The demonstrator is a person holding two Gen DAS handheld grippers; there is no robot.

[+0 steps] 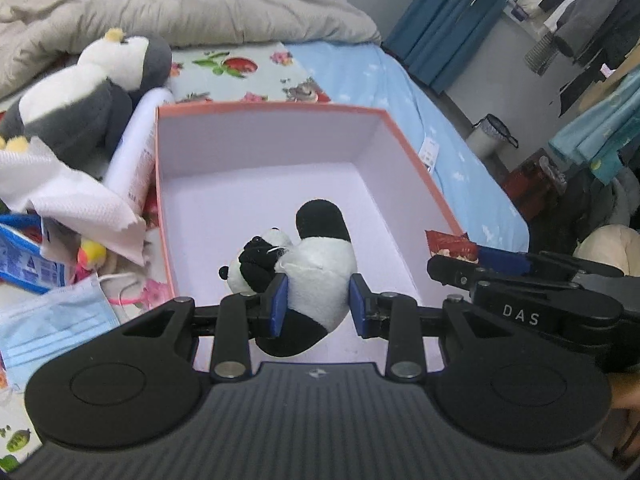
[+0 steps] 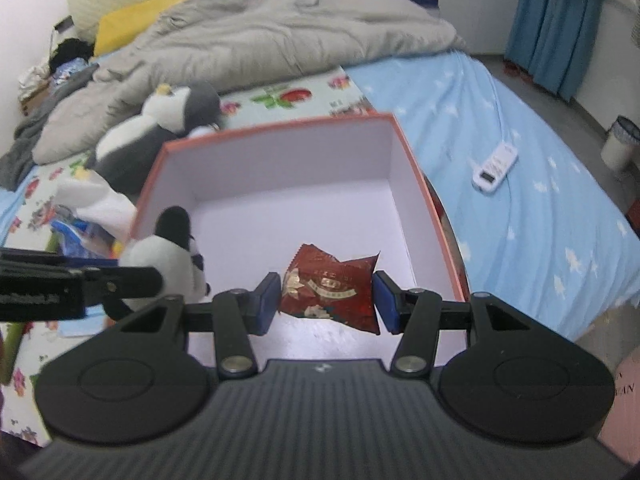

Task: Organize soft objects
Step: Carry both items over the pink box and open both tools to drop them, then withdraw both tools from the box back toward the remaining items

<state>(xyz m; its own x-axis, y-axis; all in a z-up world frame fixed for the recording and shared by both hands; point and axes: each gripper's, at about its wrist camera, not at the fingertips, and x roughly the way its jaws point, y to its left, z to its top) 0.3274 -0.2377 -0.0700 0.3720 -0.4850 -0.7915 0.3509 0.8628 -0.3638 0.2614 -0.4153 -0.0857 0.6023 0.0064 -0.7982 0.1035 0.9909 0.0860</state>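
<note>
bed (image 2: pixel 520 208): blue sheet | duvet (image 2: pixel 260 36): grey | curtain (image 2: pixel 556 20): blue | floor: grey

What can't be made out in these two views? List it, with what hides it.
- Left wrist view: the panda plush's lower body, behind the left gripper.
- Right wrist view: the red snack packet's print, too blurred to read.
- Both views: the box's near wall, behind the gripper bodies.
- Left wrist view: the penguin plush's feet, under white tissue.

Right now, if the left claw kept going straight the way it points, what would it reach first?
Probably the white floor of the box: the left claw, gripping the panda plush, points down into it. Depth is unclear.
</note>
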